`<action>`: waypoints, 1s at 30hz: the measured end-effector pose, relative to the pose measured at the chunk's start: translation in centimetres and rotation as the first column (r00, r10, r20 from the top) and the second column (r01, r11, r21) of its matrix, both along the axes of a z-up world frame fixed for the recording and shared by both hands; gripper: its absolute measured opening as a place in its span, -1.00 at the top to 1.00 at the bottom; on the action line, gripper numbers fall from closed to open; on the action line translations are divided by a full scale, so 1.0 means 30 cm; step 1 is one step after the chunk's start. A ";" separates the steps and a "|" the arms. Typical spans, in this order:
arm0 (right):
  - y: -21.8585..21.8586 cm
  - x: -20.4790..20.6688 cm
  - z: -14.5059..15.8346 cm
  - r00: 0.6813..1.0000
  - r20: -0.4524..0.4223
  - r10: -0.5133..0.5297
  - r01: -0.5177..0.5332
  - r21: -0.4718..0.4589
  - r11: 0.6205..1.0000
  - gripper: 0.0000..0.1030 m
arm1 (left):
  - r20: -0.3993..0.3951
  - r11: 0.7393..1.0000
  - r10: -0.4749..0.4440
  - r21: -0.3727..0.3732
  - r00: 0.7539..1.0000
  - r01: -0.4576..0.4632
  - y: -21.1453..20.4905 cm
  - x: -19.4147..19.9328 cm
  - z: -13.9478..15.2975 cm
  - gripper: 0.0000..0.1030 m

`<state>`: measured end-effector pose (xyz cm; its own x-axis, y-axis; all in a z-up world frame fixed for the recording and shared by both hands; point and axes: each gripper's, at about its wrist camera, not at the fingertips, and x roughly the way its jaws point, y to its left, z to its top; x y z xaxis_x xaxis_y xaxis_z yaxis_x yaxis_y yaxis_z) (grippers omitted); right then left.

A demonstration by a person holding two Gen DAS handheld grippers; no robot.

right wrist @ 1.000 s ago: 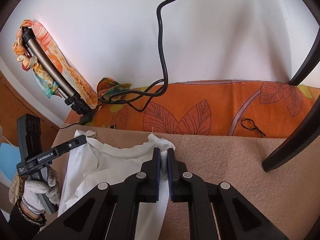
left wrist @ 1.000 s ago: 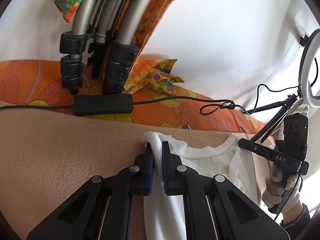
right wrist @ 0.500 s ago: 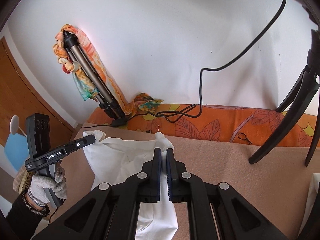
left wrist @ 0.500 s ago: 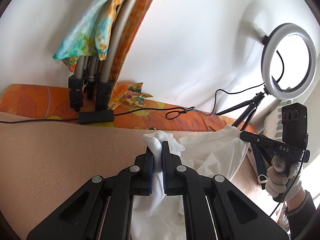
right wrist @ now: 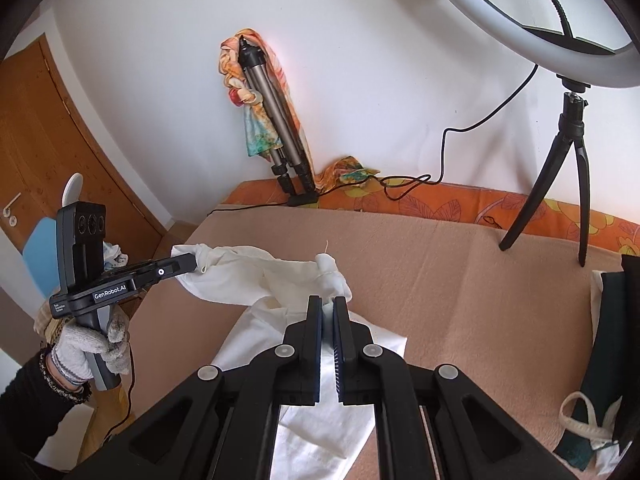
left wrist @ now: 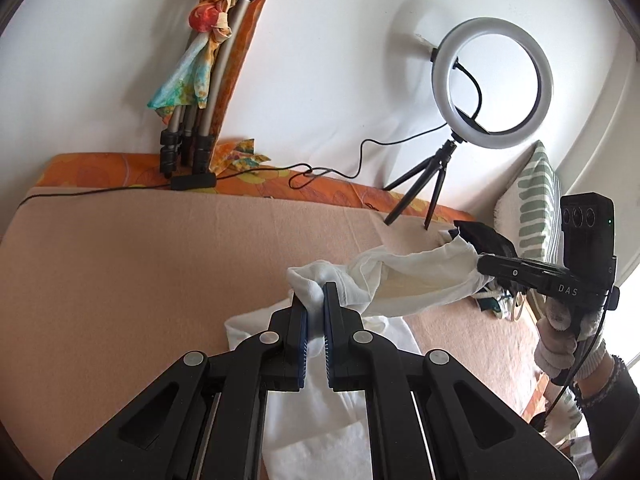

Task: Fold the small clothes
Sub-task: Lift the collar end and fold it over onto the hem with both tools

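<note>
A small white garment hangs stretched between my two grippers above the beige blanket. My left gripper is shut on one top corner of it. My right gripper is shut on the other top corner of the garment. The lower part of the garment drapes down onto the blanket. The right gripper shows at the right of the left wrist view, the left gripper at the left of the right wrist view.
A ring light on a black tripod stands at the back right of the bed. A folded tripod wrapped in a colourful scarf leans on the wall. A black cable runs along the orange mattress edge. Dark clothing lies at right.
Both grippers have risen and pulled back from the wall, lifting the garment's top edge off the blanket. The garment now hangs stretched between them.
</note>
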<state>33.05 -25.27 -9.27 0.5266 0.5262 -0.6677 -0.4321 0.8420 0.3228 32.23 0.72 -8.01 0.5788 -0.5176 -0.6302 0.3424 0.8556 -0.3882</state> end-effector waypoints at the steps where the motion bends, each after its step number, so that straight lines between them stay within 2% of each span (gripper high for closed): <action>1: -0.001 -0.043 -0.006 1.000 0.002 0.004 -0.004 -0.005 1.000 0.95 | 0.001 1.000 -0.009 0.011 1.000 0.009 -0.002 -0.041 -0.006 0.89; 7: 0.009 -0.269 -0.096 0.999 -0.025 0.023 -0.024 -0.043 0.999 0.95 | -0.037 0.996 -0.060 0.064 0.998 0.062 -0.006 -0.253 -0.089 0.89; 12: 0.001 -0.394 -0.175 0.999 -0.040 0.014 -0.017 -0.095 0.995 0.95 | -0.067 0.991 -0.070 0.109 0.995 0.077 -0.007 -0.340 -0.169 0.89; 17: -0.023 -0.453 -0.199 1.000 -0.011 -0.010 0.008 -0.110 0.994 0.94 | -0.012 0.981 -0.097 0.168 0.995 0.098 -0.023 -0.416 -0.175 0.89; 20: -0.021 -0.498 -0.209 1.000 0.015 -0.003 0.005 -0.136 0.991 0.93 | -0.010 0.969 -0.139 0.207 0.990 0.138 -0.034 -0.456 -0.180 0.85; 23: -0.019 -0.559 -0.211 0.998 0.051 0.019 -0.010 -0.169 0.986 0.83 | -0.015 0.960 -0.163 0.229 0.987 0.162 -0.022 -0.497 -0.169 0.73; 26: -0.039 -0.622 -0.211 0.997 0.054 0.049 -0.038 -0.185 0.982 0.68 | -0.014 0.955 -0.184 0.236 0.983 0.182 0.011 -0.538 -0.147 0.73; 27: -0.051 -0.638 -0.210 0.998 0.050 0.050 -0.040 -0.186 0.982 0.57 | -0.020 0.956 -0.181 0.230 0.983 0.180 0.027 -0.546 -0.142 0.72; 28: -0.064 -0.647 -0.207 0.998 0.041 0.039 -0.031 -0.183 0.983 0.48 | -0.031 0.964 -0.172 0.202 0.985 0.174 0.048 -0.545 -0.138 0.70; 30: -0.101 -0.645 -0.209 1.000 0.003 -0.016 0.017 -0.156 0.988 0.23 | -0.086 0.984 -0.128 0.113 0.988 0.138 0.098 -0.522 -0.145 0.39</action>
